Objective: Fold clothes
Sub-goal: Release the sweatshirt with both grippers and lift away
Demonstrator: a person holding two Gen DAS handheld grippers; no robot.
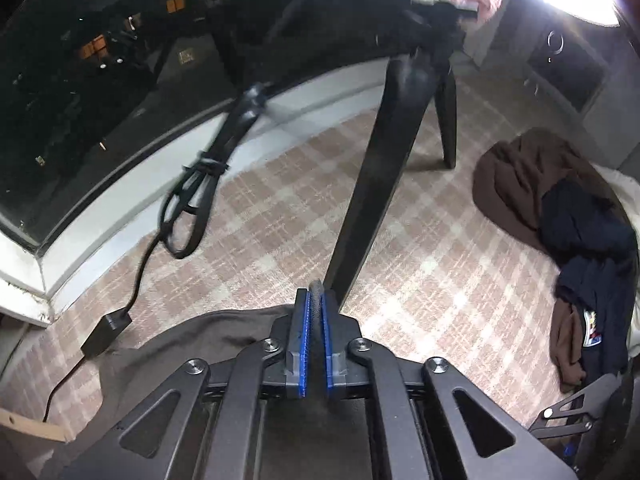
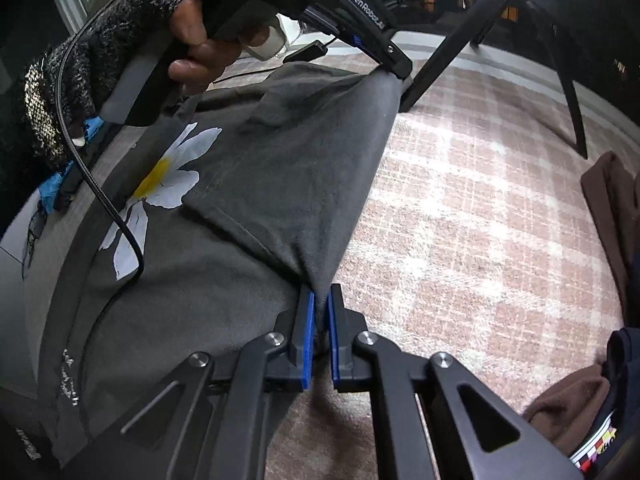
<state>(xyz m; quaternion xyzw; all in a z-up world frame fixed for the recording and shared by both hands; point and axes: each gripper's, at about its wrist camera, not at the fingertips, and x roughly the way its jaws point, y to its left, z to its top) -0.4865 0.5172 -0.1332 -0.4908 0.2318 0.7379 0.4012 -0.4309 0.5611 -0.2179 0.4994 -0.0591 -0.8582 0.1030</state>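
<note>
Right gripper [image 2: 318, 312], bottom centre of its view: blue pads clenched on a bunched edge of the grey T-shirt [image 2: 248, 184]. Cloth runs taut from there up toward the upper centre, where the left gripper [image 2: 394, 66], held by a hand in a knit fingerless glove [image 2: 120, 60], pinches the far end of the same edge.

Left wrist view, bottom centre: left gripper [image 1: 316, 300] pads pressed together on a thin ridge of dark fabric; grey T-shirt [image 1: 208, 328] shows just behind the fingers at lower left.

T-shirt lies mostly at left of the right view, daisy print [image 2: 160, 184] facing up, over a pinkish plaid surface [image 2: 480, 220].

Handling, as a judgement: light, limp jersey; sags and wrinkles between grips, not fragile. Best held at hem or shoulder-seam corners, edge kept stretched so the fold lands straight.

Beyond: black tripod legs [image 1: 372, 184], a looped black cable [image 1: 192, 208] at mid left. Right edge: heap of brown and navy clothes [image 1: 560, 220], unfolded.
</note>
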